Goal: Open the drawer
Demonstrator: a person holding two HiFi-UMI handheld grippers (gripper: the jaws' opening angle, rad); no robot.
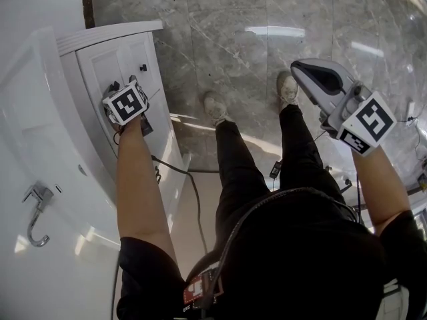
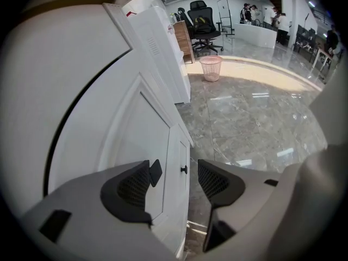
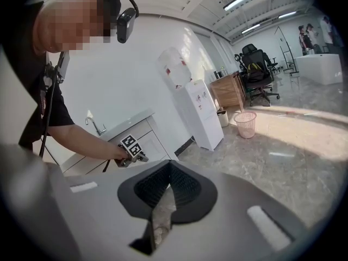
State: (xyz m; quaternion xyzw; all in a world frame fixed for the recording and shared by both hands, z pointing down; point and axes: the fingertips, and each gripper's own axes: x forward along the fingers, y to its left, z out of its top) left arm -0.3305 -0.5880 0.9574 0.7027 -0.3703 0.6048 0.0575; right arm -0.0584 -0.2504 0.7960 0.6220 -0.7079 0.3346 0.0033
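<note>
A white cabinet [image 1: 100,57] stands at the left, its panelled fronts carrying small black knobs. My left gripper [image 1: 127,103] is against the front beside one knob [image 1: 113,85]; a second knob [image 1: 143,67] sits farther along. In the left gripper view my left gripper [image 2: 171,181] is open. The near knob [image 2: 156,172] lies by the left pad [image 2: 133,186], while the right pad [image 2: 215,181] stands apart from it. The far knob [image 2: 184,169] shows between the jaws. My right gripper [image 1: 331,89] hangs in the air at the right, shut and empty, with its pads [image 3: 163,186] together.
A white basin with a chrome faucet [image 1: 37,212] lies on the counter at the left. A black cable [image 1: 193,192] runs over the marble floor by the person's feet. Farther off stand a water dispenser [image 3: 198,113], a pink waste basket [image 2: 211,67] and an office chair [image 2: 202,20].
</note>
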